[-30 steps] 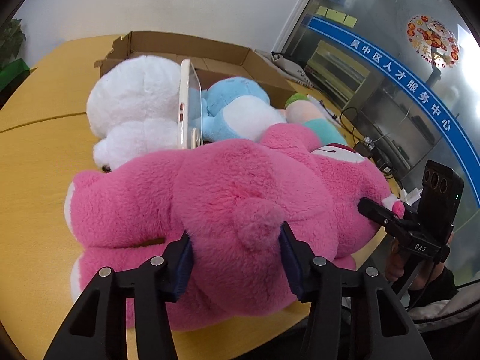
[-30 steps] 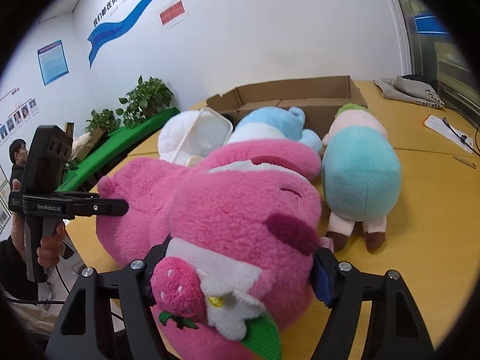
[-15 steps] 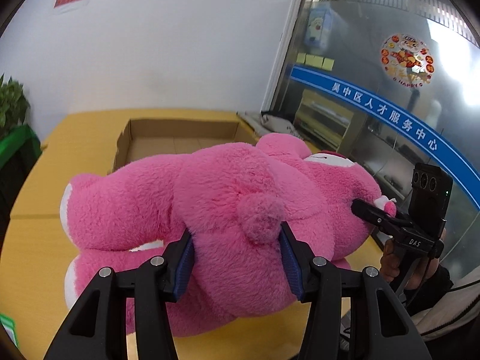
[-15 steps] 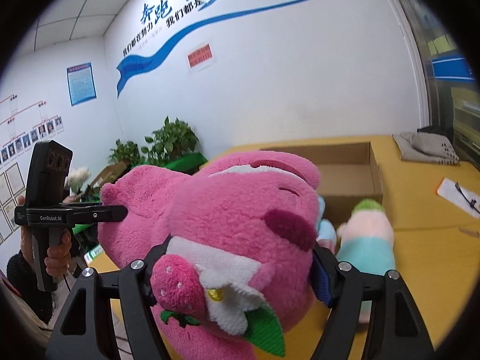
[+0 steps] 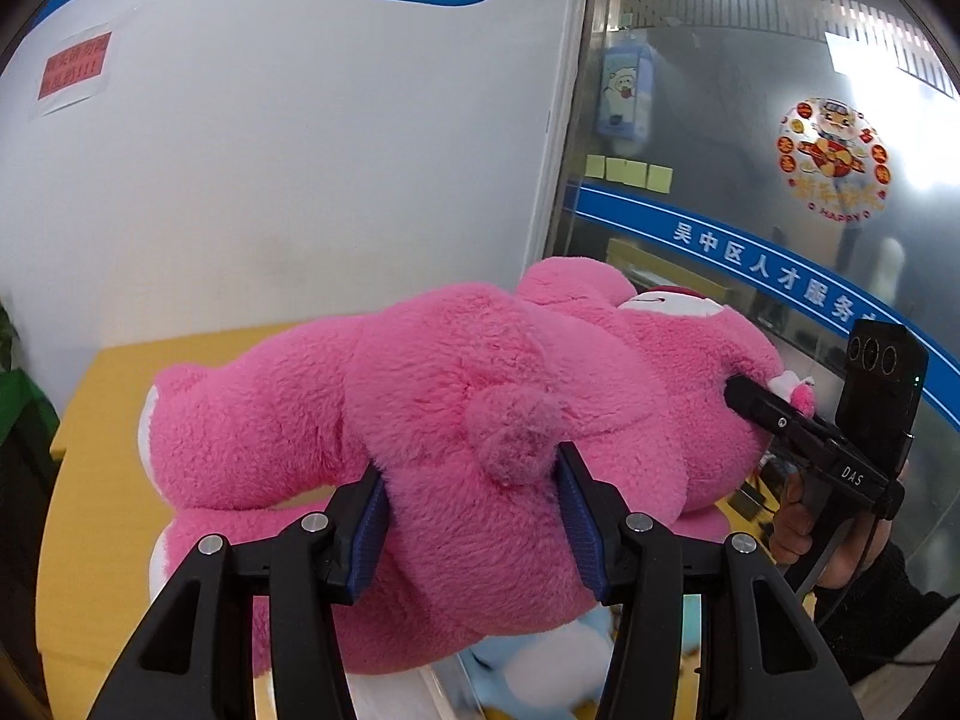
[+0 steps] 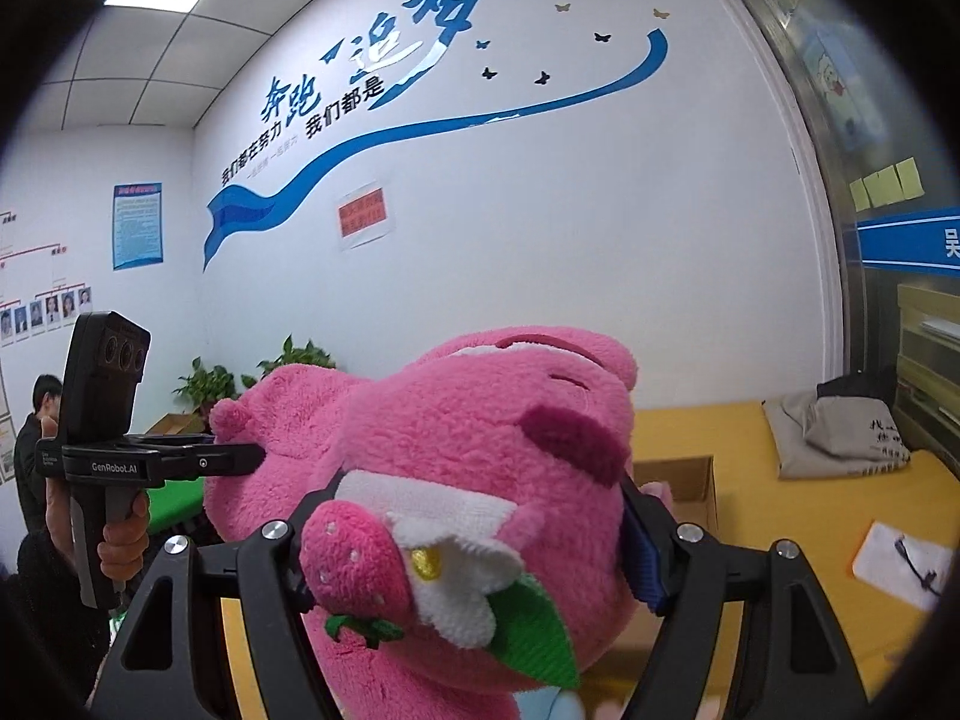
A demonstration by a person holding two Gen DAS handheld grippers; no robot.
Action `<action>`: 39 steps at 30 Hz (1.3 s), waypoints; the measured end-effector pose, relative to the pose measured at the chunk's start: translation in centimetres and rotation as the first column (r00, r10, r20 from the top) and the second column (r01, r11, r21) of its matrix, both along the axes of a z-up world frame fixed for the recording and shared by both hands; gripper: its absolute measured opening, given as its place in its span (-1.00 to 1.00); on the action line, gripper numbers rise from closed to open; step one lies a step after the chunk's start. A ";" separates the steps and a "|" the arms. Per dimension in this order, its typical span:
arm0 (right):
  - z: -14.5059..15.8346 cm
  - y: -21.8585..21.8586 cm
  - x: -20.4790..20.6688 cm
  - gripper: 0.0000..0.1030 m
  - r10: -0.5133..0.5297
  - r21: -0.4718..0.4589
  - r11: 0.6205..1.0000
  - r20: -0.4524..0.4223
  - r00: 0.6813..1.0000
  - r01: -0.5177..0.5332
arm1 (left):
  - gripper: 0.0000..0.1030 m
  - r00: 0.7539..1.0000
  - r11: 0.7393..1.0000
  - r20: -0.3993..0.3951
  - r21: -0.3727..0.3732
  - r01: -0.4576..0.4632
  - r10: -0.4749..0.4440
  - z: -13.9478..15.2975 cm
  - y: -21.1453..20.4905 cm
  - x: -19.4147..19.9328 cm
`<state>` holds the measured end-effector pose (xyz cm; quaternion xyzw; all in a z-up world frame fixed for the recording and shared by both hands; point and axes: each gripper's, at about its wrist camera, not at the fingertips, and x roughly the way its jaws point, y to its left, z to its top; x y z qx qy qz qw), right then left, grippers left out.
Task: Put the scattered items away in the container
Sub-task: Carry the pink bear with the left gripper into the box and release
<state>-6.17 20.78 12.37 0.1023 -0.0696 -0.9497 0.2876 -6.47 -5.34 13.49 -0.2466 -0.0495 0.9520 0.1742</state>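
A big pink plush bear [image 5: 456,420] hangs in the air between both grippers. My left gripper [image 5: 474,522] is shut on its rump, by the small round tail. My right gripper [image 6: 474,534] is shut on its head [image 6: 456,456], behind the strawberry and flower decoration. The right gripper also shows in the left wrist view [image 5: 780,420] at the bear's head, and the left gripper in the right wrist view [image 6: 198,462] at its far end. A corner of the cardboard box [image 6: 684,480] shows behind the bear. A blue plush [image 5: 540,660] lies below.
The yellow table [image 6: 780,516] carries a folded grey bag [image 6: 840,432] at the back right and a white paper [image 6: 900,564] on the right. Green plants [image 6: 252,378] and a person [image 6: 36,432] stand at the left. A glass wall is on the right.
Both grippers have lifted the pink bear well above the table. The box and the other plush toys have dropped out of sight below it.
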 end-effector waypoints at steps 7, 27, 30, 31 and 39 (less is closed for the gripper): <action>1.1 0.0 -10.6 0.44 -0.044 -0.050 0.998 0.022 0.999 0.045 | 0.08 0.998 1.000 0.056 0.021 -0.003 0.002 0.7 1.8 -10.5; -19.4 -0.3 -32.7 0.42 -0.280 0.160 0.960 0.551 0.786 0.231 | -0.04 0.872 1.000 0.489 -0.018 -0.008 0.016 -18.5 0.0 -32.0; -20.0 0.1 -32.7 0.42 -0.305 0.187 0.952 0.575 0.759 0.241 | 0.02 0.868 0.999 0.496 -0.042 -0.002 0.023 -18.9 -0.8 -32.2; -20.0 0.2 -32.4 0.42 -0.306 0.186 0.952 0.583 0.752 0.243 | 0.05 0.869 0.999 0.494 -0.049 0.000 0.024 -18.9 -1.3 -31.8; -16.9 1.2 -29.2 0.43 -0.313 0.197 0.950 0.545 0.778 0.244 | 0.35 0.895 0.994 0.439 -0.098 -0.046 0.085 -14.3 -3.4 -25.8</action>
